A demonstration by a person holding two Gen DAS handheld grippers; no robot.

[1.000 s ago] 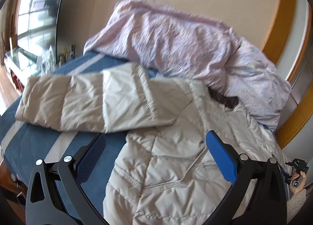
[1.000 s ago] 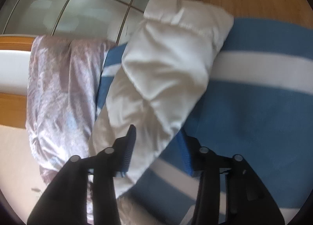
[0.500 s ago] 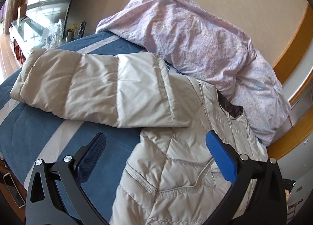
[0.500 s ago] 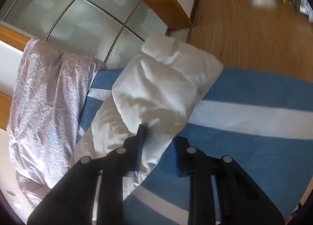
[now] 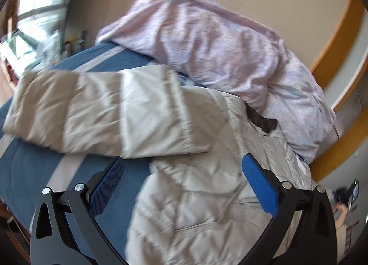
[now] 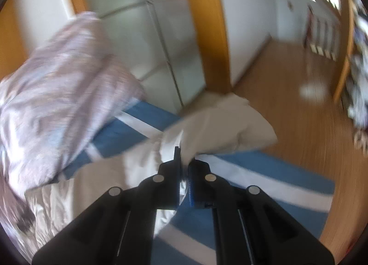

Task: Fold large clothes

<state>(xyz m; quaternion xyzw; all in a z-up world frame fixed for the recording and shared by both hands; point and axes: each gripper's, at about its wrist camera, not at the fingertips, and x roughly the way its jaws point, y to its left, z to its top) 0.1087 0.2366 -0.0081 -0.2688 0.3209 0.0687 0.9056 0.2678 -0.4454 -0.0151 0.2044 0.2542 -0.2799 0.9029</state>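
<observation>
A beige quilted jacket (image 5: 207,196) lies spread on a blue striped bed cover (image 5: 34,168). One sleeve (image 5: 103,108) stretches out to the left. My left gripper (image 5: 184,161) hovers open just above the jacket body with nothing between its blue pads. In the right wrist view my right gripper (image 6: 185,161) is closing its jaws on the other sleeve (image 6: 230,127). The fabric is pinched between the pads and its cuff end hangs clear of the bed cover (image 6: 253,173). The jacket body (image 6: 76,191) trails down to the lower left.
A crumpled pink quilt (image 5: 218,46) is heaped along the wall behind the jacket, also seen as the quilt (image 6: 57,81) at left. Wooden floor (image 6: 299,81) lies beyond the bed edge. A person's hand (image 5: 340,209) shows at the far right.
The right gripper's jaws have narrowed onto the sleeve and it has risen and rolled, lifting the sleeve off the bed. The left gripper has drifted a little over the jacket, still open.
</observation>
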